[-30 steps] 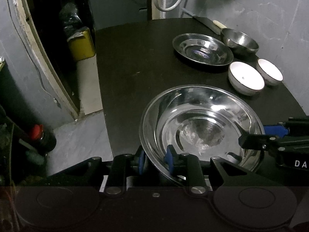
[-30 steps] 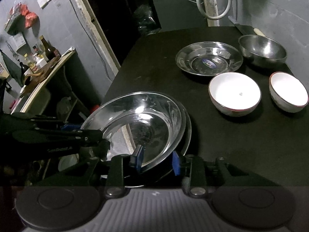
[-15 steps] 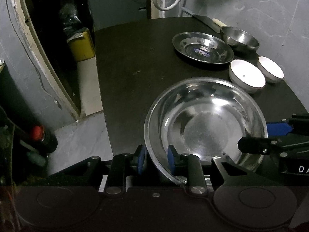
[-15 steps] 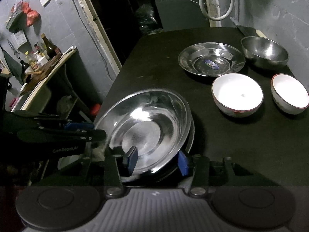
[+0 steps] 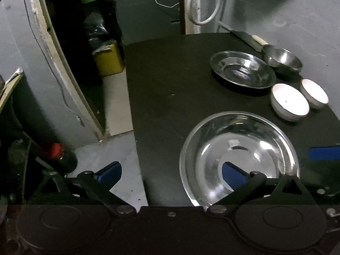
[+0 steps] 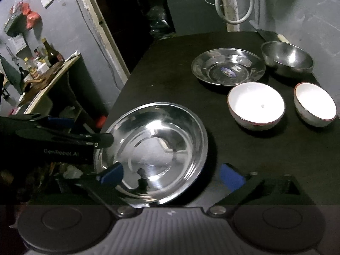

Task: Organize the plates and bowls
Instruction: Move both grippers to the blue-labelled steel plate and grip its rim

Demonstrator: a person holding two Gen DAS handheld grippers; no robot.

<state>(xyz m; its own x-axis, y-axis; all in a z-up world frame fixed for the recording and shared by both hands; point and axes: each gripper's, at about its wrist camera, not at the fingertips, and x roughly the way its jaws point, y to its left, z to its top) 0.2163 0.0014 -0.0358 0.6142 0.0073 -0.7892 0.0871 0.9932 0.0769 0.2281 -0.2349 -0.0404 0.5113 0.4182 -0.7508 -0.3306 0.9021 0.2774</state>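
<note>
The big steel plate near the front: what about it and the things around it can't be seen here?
- Big steel plate: near rim hidden by the fingers' housing, both views.
- Label in the smaller steel plate: too small to read.
- Knife at the back: partly behind the steel bowl.

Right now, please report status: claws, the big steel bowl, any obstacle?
Both claws opening, pads clear: left claw, right claw. Large shiny steel bowl sits released on black table. Nothing in the way nearby.
</note>
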